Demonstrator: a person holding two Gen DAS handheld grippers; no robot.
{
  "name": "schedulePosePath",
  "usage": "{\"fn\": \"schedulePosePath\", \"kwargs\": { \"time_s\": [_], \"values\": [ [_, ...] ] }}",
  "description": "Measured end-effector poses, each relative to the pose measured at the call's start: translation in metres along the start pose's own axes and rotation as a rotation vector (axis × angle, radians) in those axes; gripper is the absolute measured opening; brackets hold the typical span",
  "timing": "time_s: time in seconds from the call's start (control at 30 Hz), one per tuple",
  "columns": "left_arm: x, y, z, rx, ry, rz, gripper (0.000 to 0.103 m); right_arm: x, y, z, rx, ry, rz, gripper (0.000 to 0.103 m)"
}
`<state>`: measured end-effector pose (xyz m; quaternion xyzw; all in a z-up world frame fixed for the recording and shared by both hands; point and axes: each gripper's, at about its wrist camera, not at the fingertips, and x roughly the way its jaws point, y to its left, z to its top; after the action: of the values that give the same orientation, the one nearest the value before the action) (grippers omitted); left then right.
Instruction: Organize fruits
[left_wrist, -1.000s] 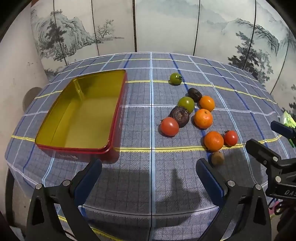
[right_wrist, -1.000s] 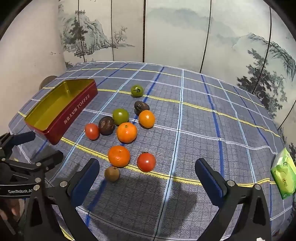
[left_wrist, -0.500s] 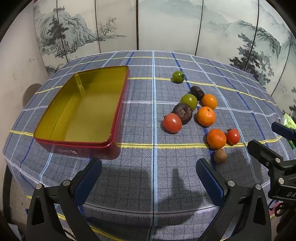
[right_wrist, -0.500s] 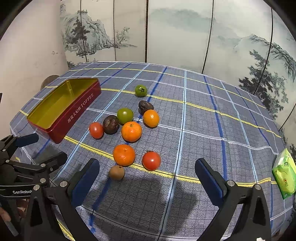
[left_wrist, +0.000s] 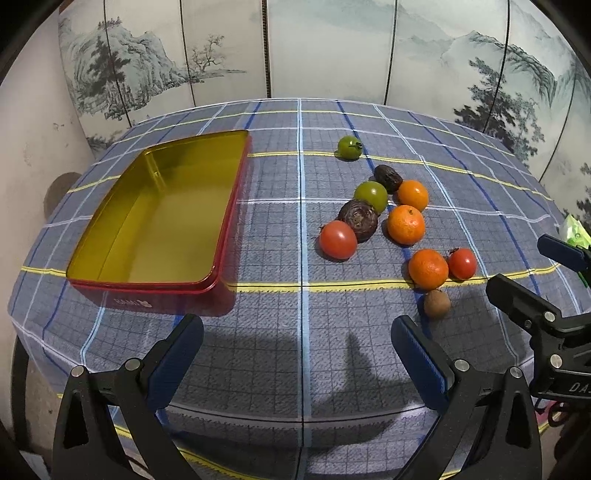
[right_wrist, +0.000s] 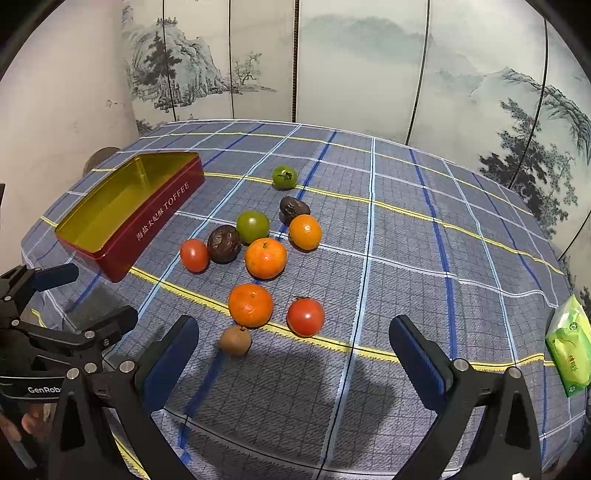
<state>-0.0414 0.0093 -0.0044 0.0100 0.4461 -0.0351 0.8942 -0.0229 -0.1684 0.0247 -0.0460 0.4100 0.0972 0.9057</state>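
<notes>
Both grippers, left (left_wrist: 297, 334) and right (right_wrist: 293, 332), hover spread and empty above a checked-cloth bench (left_wrist: 280, 347). In the left view, an empty toffee tin (left_wrist: 159, 218) sits at ten o'clock; loose fruits (left_wrist: 405, 224) cluster at two o'clock.

The open red toffee tin with gold inside (left_wrist: 162, 221) sits empty. To its right, well apart, lies loose fruit: a small green tomato (left_wrist: 348, 147) farthest back, then a wrinkled dark fruit (left_wrist: 388, 178), a green tomato (left_wrist: 371, 195), three oranges (left_wrist: 406, 224), two red tomatoes (left_wrist: 338, 239), and nearest, a small brown kiwi (left_wrist: 436, 303).
</notes>
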Motion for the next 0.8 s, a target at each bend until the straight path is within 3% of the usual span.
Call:
{"fn": "schedulePosePath", "kwargs": {
  "time_s": [0.8],
  "values": [
    [0.0035,0.0001,-0.0017,-0.012,0.013,0.008,0.101,0.0003,0.0007,-0.0005,0.002,0.000,0.002,0.102]
  ]
}}
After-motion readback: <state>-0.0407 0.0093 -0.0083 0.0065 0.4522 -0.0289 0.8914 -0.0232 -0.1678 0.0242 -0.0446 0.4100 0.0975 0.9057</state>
